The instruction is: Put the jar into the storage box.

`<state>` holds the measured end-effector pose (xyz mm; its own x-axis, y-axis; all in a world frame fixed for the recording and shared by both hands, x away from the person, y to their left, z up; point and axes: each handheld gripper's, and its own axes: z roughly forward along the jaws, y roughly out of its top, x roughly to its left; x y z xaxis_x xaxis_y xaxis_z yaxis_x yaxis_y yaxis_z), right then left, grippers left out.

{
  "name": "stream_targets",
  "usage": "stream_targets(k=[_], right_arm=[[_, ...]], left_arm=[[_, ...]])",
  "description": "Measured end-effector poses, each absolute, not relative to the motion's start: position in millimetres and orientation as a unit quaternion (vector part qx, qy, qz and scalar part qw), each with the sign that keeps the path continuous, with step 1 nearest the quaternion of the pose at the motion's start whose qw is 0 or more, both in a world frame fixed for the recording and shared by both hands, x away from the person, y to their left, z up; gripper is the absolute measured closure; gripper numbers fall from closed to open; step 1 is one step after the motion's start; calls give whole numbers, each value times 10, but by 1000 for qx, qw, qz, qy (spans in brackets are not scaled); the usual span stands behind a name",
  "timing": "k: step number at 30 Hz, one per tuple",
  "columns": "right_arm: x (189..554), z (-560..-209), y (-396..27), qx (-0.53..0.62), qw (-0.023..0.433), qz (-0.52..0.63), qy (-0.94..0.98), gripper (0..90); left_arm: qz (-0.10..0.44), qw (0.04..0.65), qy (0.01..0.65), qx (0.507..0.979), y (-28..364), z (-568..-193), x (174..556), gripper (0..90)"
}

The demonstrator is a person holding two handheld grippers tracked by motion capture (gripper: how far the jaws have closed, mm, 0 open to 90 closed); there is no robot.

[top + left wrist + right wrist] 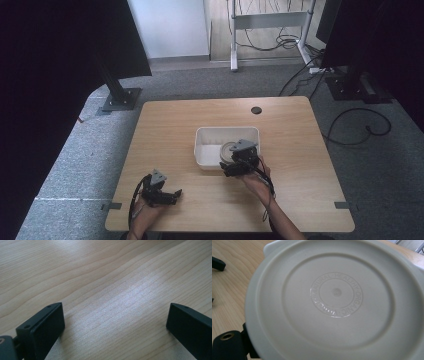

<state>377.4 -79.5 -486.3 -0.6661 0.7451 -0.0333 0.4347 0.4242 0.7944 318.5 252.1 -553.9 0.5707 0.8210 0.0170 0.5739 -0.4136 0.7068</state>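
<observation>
We cannot tell how the right gripper's (239, 161) jaws stand: in its own view a round cream lid (334, 300) covers nearly everything, and only a black corner of the tool shows at lower left. Embossed lettering rings the lid's centre. From the high view the lid (229, 150) is small and half hidden behind that gripper, at the near right corner of the white bin (205, 137); whether it is clamped or merely touched we cannot tell. Left gripper (172, 194) lies low on the table (290, 125), near the front edge, well apart from the bin. Its jaws stand wide apart, bare wood between them, holding nothing.
</observation>
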Motion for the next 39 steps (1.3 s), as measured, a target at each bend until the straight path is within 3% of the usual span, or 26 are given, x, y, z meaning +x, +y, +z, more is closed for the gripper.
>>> stream_targets(k=[18, 39], right_arm=[[4019, -4893, -622, 364, 199, 398, 818, 94], [4218, -5175, -381, 385, 197, 382, 817, 93]], left_arm=[[184, 335, 425, 820, 2521, -5540, 3184, 14], [184, 335, 425, 821, 2522, -5539, 3185, 14]])
